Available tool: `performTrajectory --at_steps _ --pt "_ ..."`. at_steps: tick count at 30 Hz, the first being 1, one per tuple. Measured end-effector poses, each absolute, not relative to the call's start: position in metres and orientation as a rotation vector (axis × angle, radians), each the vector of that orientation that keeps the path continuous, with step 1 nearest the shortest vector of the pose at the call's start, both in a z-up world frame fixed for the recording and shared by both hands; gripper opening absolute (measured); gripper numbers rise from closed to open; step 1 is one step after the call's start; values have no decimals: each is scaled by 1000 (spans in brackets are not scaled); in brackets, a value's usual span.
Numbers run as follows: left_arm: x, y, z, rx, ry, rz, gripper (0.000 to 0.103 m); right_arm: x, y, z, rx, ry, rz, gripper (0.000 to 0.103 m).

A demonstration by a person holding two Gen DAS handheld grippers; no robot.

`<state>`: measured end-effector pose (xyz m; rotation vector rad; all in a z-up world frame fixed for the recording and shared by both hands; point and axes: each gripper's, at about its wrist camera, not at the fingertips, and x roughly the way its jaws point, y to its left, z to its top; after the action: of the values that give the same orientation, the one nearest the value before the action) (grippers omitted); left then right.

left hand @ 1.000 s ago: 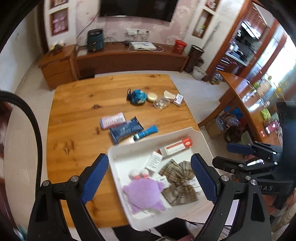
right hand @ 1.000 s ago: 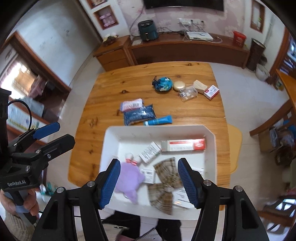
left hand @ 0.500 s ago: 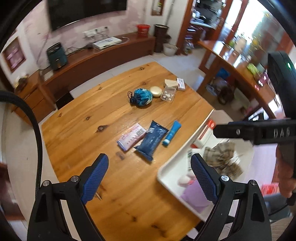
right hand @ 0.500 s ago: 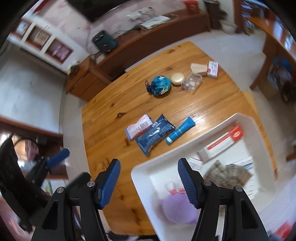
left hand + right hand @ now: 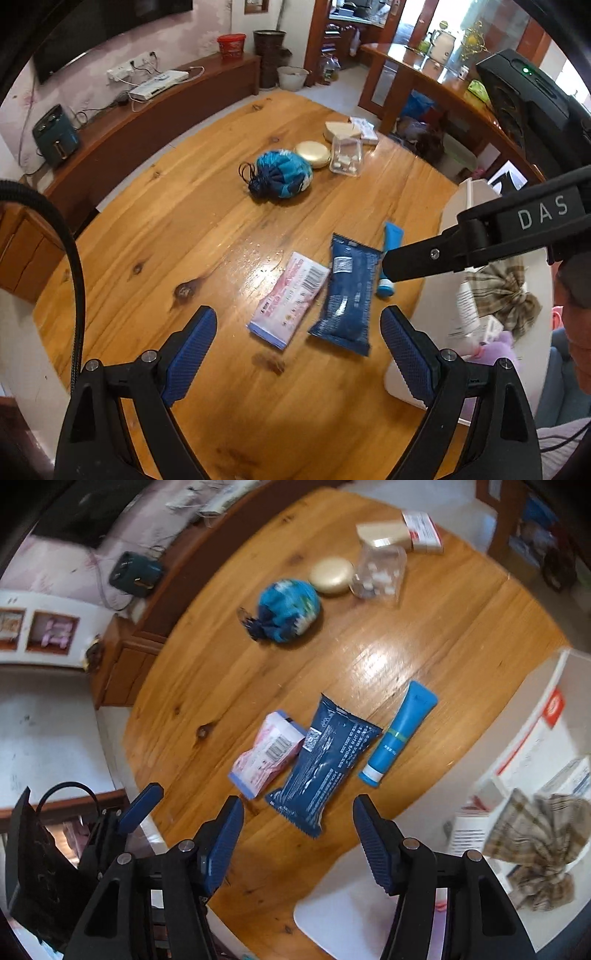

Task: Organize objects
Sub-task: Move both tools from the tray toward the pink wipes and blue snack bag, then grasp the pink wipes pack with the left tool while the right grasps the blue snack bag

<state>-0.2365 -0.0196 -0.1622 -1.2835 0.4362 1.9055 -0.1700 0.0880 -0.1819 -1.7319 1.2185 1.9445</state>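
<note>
Left tool (image 5: 298, 345) and right tool (image 5: 297, 834) both hang above the wooden worktop (image 5: 177, 221) with fingers apart, gripping nothing. Just ahead of both lies the dark blue packet (image 5: 325, 760), the pink packet (image 5: 264, 755) touching its left, the blue tube (image 5: 397, 734) near its right. The white tray (image 5: 532, 720) sits further right.

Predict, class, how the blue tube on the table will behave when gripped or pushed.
The blue tube looks soft, so it would probably squash under open jaws. Round-bodied, it might roll sideways if nudged. Its flat crimped end may limit that.
</note>
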Motion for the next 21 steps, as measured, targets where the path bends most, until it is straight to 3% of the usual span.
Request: performTrajectory --at_steps 4,21 --pt "-246 -15 -185 -1296 475 1848 91 -175 87 -204 -1741 1329 1868 63" --pt "-261 -20 -211 -1303 491 1790 91 -191 76 -223 -1777 1211 1694 59"
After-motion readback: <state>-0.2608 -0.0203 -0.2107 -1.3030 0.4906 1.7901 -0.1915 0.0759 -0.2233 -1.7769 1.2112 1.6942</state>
